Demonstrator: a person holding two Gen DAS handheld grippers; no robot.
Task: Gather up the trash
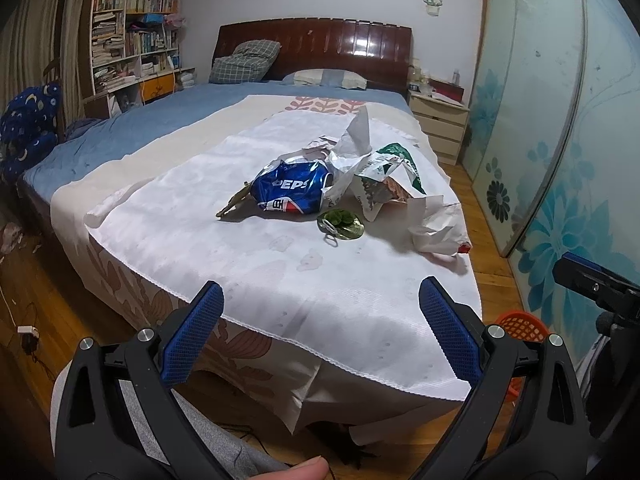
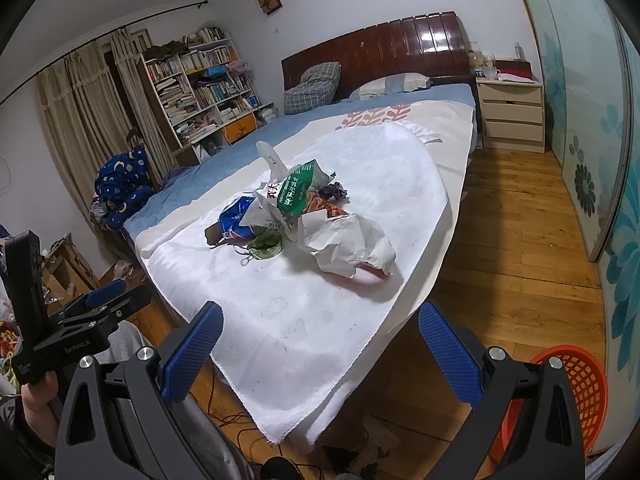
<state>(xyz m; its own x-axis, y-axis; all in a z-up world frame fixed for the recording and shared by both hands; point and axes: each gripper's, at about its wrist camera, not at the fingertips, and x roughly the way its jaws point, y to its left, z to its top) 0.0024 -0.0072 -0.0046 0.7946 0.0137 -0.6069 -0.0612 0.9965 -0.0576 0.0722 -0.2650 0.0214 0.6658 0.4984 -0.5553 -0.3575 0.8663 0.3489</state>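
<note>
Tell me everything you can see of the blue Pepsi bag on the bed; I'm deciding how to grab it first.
The crumpled blue Pepsi bag is shiny, foil-like plastic with white lettering and a red-white patch near its lower edge. It lies on its side on the white cloth, at the left end of the trash pile, unheld. Crumpled white paper presses against its right side, and an olive stick-like scrap pokes out at its left.

Bedroom: wood floor, bed with dark wooden headboard, cluttered bookshelf, curtains, nightstand, floral sliding doors, white walls.
</note>
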